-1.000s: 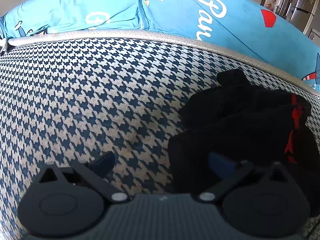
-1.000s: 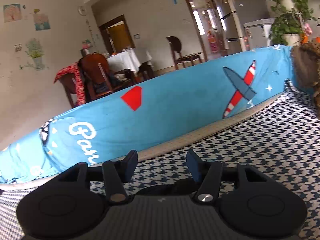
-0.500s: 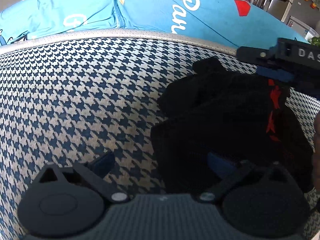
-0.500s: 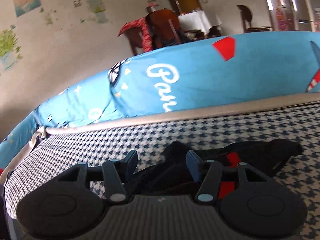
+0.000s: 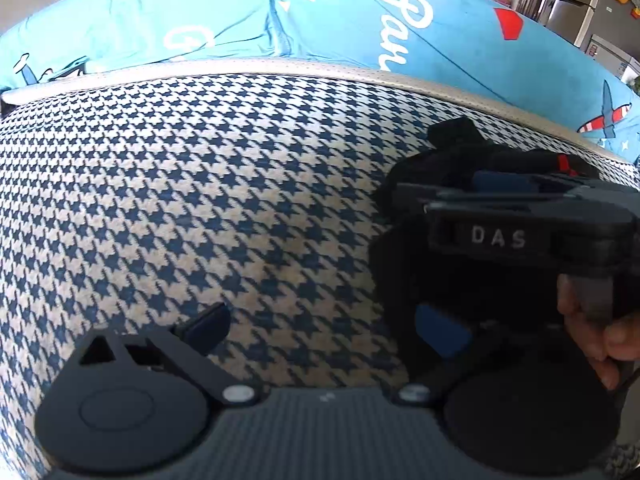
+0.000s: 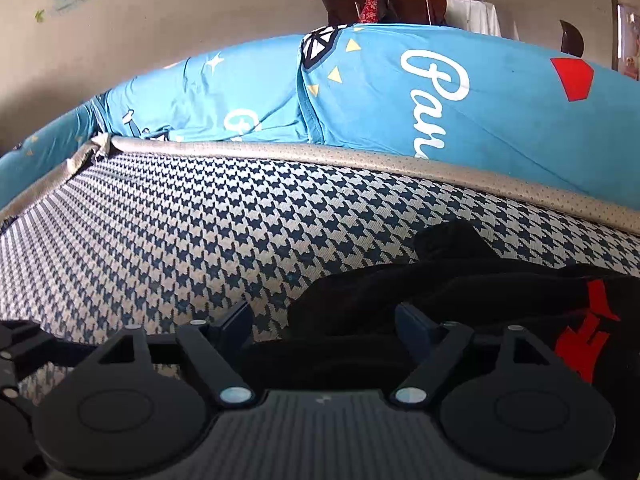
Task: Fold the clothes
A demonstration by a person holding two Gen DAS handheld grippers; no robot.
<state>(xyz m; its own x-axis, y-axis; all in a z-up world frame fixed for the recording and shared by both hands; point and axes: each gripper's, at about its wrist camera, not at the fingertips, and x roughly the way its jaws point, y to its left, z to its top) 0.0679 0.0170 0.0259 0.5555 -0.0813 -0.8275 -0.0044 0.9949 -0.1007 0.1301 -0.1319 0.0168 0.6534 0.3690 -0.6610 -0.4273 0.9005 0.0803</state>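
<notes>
now we have the black garment lying bunched on the houndstooth cushion, toward its right side and near the grey piping that edges the cushion below the blue cover. red marks show on the cloth's right part. our left gripper hangs over the cushion with its jaws spread wide and clasping nothing: the left finger sits above bare pattern, the right blue pad above the garment's left edge, though we cannot tell if it touches the cloth. our right gripper is low over the garment, its jaws opening, the left finger over the pattern just beside the cloth and the right finger over the black fabric; a fold of cloth lies between them but the pads do not press it. in the left view the right gripper's body, lettered "das", crosses above the garment, with a hand on its handle at the right edge.
</notes>
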